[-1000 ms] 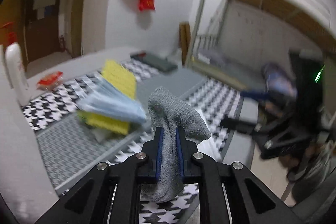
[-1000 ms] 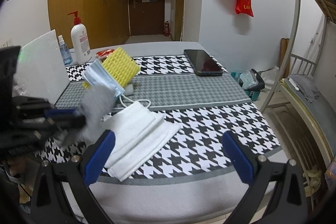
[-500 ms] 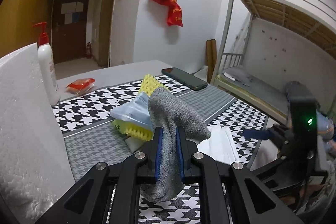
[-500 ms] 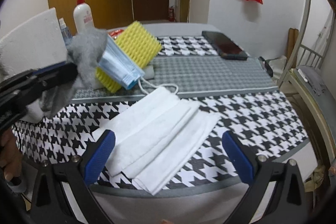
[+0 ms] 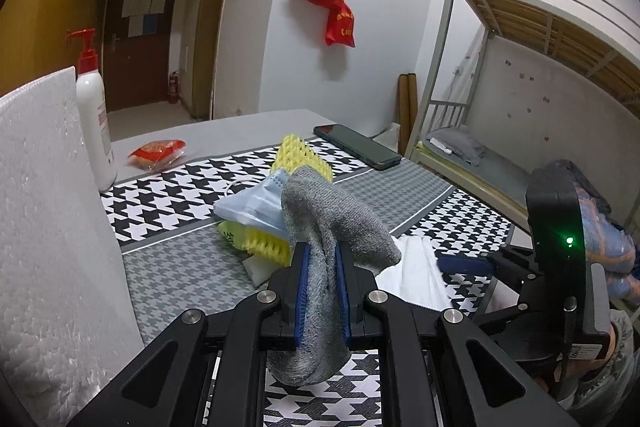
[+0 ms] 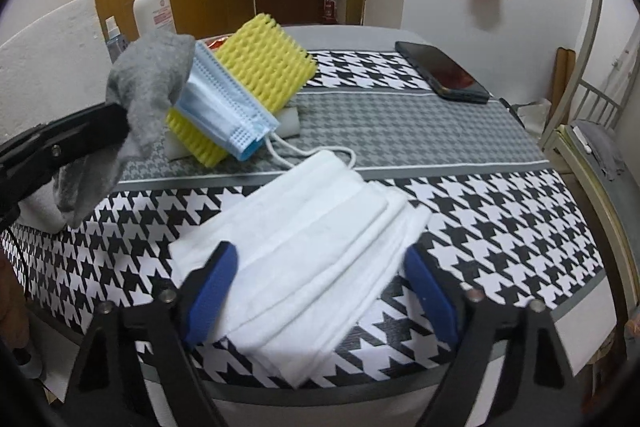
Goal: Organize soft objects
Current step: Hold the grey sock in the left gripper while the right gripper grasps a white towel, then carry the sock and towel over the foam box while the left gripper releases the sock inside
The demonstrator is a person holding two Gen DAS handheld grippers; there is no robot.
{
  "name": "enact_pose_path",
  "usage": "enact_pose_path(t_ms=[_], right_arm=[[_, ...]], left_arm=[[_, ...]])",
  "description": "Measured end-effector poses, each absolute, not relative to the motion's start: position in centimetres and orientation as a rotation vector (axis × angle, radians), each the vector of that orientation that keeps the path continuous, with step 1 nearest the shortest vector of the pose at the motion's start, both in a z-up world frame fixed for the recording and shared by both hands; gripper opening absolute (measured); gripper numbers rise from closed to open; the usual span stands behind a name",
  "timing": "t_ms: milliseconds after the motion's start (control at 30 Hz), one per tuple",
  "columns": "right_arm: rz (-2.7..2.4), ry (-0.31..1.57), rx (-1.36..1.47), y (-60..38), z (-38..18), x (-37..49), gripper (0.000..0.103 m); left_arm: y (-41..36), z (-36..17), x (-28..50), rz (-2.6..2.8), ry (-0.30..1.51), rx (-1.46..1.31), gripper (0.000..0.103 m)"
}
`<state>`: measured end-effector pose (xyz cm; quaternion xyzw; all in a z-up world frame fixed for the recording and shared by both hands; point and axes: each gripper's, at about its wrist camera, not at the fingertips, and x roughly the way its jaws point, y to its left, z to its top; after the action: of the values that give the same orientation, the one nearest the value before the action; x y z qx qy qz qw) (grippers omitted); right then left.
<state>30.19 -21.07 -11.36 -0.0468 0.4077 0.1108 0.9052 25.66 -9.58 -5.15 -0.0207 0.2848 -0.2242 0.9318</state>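
Note:
My left gripper (image 5: 321,259) is shut on a grey sock (image 5: 332,223), which hangs above the table; the same sock (image 6: 148,83) shows at the left of the right wrist view. My right gripper (image 6: 316,267) hovers low over a folded white cloth (image 6: 320,227) near the table's front edge. Its jaws are closing with the cloth between them, and the blue pads (image 6: 216,283) stand apart from it on either side. Behind lies a blue face mask (image 6: 224,103) on a yellow ridged sponge (image 6: 260,63).
A white foam block (image 5: 44,227) stands at the left, with a pump bottle (image 6: 154,7) behind it. A dark phone (image 6: 444,73) lies at the far right of the houndstooth mat (image 6: 500,195). A red packet (image 5: 158,151) sits at the back. A bunk bed (image 5: 520,39) stands to the right.
My right gripper has come down and forward over the white cloth and its jaws have narrowed around it. The left gripper keeps its hold on the sock and has turned slightly.

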Motion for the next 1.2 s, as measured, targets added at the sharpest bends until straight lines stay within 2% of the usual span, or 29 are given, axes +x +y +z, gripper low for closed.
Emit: enact_pose_path(t_ms=[67, 100, 167, 267, 333, 833, 1200], right_arm=[[0.236, 0.843, -0.100, -20.9, -11.2, 30.0, 0.061], [0.239, 0.842, -0.103, -20.9, -11.1, 29.9, 0.056], [0.250, 0.840, -0.106, -20.7, -11.0, 29.6, 0.037], [0.252, 0.832, -0.099, -20.7, -11.0, 29.5, 0.018], [0.254, 0.836, -0.090, -20.8, -11.0, 29.6, 0.011], [0.180, 0.726, -0.053, -23.9, -6.9, 27.9, 0.009], [0.175, 0.632, -0.015, -24.8, -4.0, 26.0, 0.009]], left_arm=[[-9.6, -5.1, 25.6, -0.463, 0.579, -0.042, 0.013], [-9.6, -5.1, 25.6, -0.463, 0.577, -0.042, 0.013], [-9.6, -5.1, 25.6, -0.463, 0.576, -0.042, 0.013], [-9.5, -5.1, 25.5, -0.466, 0.573, -0.041, 0.013], [-9.5, -5.0, 25.5, -0.468, 0.569, -0.041, 0.013], [-9.7, -3.8, 24.2, -0.540, 0.509, -0.041, 0.013], [-9.8, -0.6, 22.6, -0.550, 0.439, -0.042, 0.013]])
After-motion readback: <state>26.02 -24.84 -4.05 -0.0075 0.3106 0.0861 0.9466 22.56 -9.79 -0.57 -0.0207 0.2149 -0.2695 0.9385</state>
